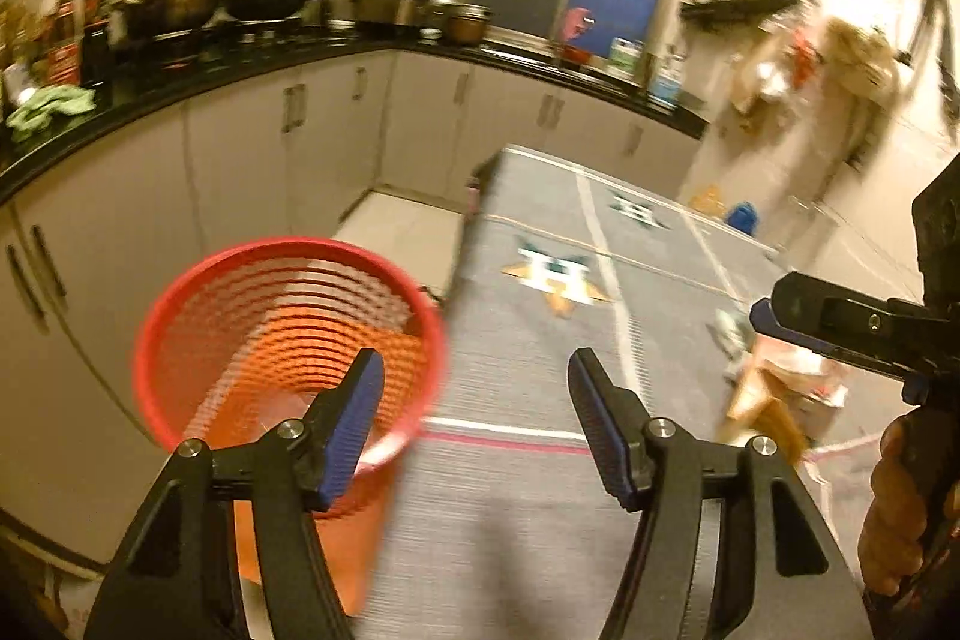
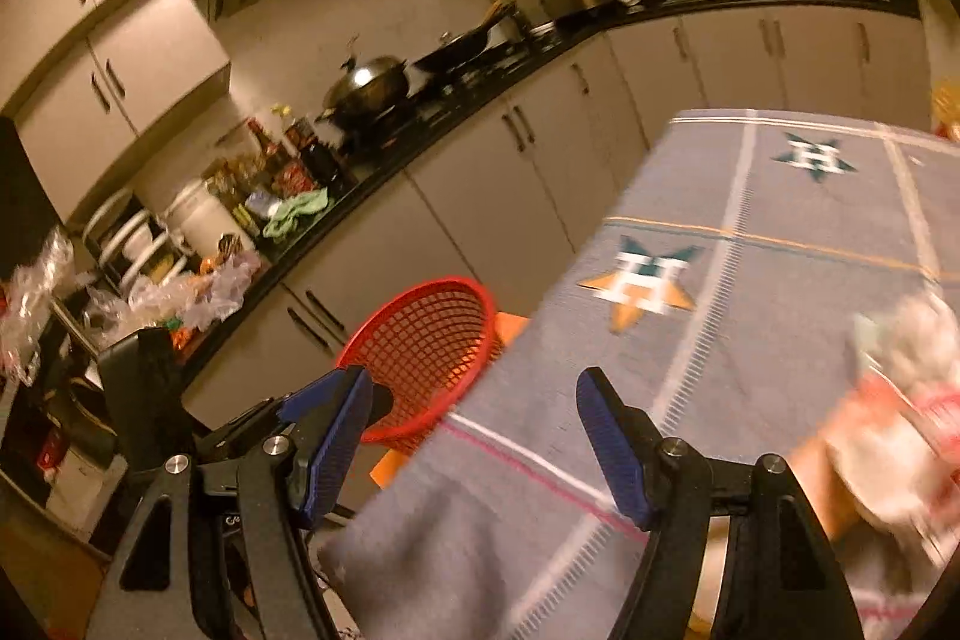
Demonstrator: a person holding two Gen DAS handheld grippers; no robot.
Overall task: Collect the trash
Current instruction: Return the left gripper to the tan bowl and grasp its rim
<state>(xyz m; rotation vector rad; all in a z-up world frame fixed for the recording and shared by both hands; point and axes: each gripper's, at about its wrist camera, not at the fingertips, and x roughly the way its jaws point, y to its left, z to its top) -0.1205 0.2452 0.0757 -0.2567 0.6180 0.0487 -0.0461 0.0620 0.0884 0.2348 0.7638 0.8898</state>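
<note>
Both the left gripper [image 1: 477, 400] and right gripper [image 2: 474, 421] gape empty above the worktop [image 1: 516, 520], red basket [image 1: 180, 298] at ten o'clock, crumpled trash [image 1: 792, 394] at three.

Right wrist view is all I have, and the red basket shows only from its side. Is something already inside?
Observer: From the left wrist, looking down into the red basket, I make out nothing inside, though it is blurred.
Operator: And the other tool, open or shut?
Observer: The left gripper is open and empty.
Operator: Where am I against the trash?
Observer: Your right gripper hovers just above the trash pile on the table.
</note>
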